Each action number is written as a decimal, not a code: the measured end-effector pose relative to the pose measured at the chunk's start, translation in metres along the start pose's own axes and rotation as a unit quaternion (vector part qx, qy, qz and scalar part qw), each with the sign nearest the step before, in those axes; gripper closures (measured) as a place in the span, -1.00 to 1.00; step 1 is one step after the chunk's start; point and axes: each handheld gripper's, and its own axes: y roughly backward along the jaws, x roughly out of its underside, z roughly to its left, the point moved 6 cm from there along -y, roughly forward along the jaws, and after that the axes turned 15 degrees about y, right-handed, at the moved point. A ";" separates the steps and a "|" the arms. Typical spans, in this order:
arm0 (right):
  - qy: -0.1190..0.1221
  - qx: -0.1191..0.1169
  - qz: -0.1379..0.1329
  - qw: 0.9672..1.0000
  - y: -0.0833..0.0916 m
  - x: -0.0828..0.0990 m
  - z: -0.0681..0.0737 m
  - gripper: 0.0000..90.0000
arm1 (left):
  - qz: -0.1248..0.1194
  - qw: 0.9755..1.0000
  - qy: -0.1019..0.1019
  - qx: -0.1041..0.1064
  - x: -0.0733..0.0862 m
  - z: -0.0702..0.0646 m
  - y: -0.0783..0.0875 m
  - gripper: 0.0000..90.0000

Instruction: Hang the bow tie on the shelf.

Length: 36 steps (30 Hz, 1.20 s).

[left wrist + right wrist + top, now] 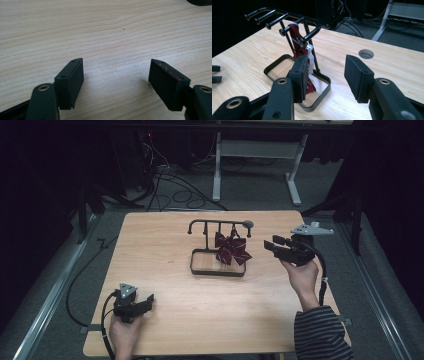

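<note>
A black wire stand [218, 224] with hook arms rises from a black-rimmed tray base [218, 272] at the middle of the wooden table. A dark red striped bow [231, 249] hangs from it over the tray's right part. My right gripper [270, 243] is held just right of the stand and points left at it. In the right gripper view its jaws [327, 72] stand open with nothing between them, and the bow [295, 33] and stand [310, 23] are just ahead. My left gripper [150, 300] rests near the front left edge, open [116, 75] over bare wood.
A round hole [248, 224] is cut in the tabletop just behind the stand. Beyond the far edge are floor cables [175, 190] and a white table frame [255, 150]. A metal rail [55, 290] runs along the floor on the left.
</note>
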 end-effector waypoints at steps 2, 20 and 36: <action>-0.001 0.001 0.000 1.000 0.001 0.002 0.000 0.23 | 0.000 1.000 0.000 0.000 0.000 0.000 0.000 -0.36; -0.018 0.005 0.004 1.000 0.011 0.027 -0.002 0.21 | 0.000 1.000 0.000 0.000 0.000 0.000 0.000 -0.36; -0.032 0.008 0.002 0.999 0.020 0.044 0.001 0.20 | 0.000 1.000 -0.001 -0.001 0.000 0.000 0.000 -0.36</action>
